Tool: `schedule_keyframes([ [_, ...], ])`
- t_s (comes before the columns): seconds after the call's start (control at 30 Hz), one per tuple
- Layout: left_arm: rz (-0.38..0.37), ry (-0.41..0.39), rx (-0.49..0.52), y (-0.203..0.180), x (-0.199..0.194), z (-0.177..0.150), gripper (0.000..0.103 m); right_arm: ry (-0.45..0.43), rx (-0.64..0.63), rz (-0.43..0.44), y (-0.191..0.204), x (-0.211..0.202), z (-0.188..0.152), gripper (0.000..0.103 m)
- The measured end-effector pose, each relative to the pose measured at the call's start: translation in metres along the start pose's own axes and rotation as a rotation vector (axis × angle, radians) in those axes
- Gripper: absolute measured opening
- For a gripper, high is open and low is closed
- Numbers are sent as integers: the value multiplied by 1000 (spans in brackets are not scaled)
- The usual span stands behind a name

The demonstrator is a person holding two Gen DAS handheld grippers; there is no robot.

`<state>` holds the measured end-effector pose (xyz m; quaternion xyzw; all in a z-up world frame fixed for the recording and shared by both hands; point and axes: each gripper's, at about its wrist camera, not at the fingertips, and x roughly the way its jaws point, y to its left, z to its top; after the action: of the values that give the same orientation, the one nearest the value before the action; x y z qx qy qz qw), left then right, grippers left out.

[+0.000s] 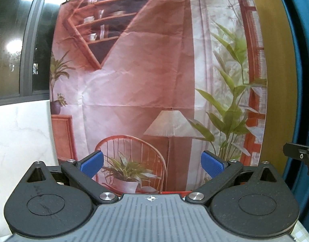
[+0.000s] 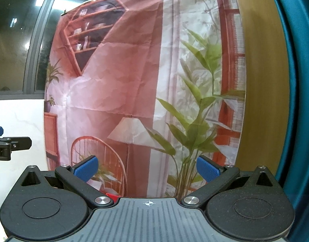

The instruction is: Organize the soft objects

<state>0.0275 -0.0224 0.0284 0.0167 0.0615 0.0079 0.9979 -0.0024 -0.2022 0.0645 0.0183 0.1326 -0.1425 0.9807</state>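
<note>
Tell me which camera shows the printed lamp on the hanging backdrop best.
The left wrist view: the lamp sits near centre, with shade and pole clear between the open left gripper. The right wrist view shows it off to the left, smaller.

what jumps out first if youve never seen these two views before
A large creased fabric backdrop printed with a reddish-pink room scene fills the middle of both views, showing shelves, a lamp, a wicker chair and green plants. Low in each view, an open hand-held gripper frames it: the left hand-held gripper and the right hand-held gripper, blue pads apart and empty. A dark window sits at left, a teal curtain at right.
</note>
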Motion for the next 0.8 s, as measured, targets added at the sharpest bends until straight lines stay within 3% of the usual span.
schedule_keyframes([
  [0.8, -16, 17, -2, -1, 1, -5, 103, 5, 41, -17, -4, 0, 1, 103],
])
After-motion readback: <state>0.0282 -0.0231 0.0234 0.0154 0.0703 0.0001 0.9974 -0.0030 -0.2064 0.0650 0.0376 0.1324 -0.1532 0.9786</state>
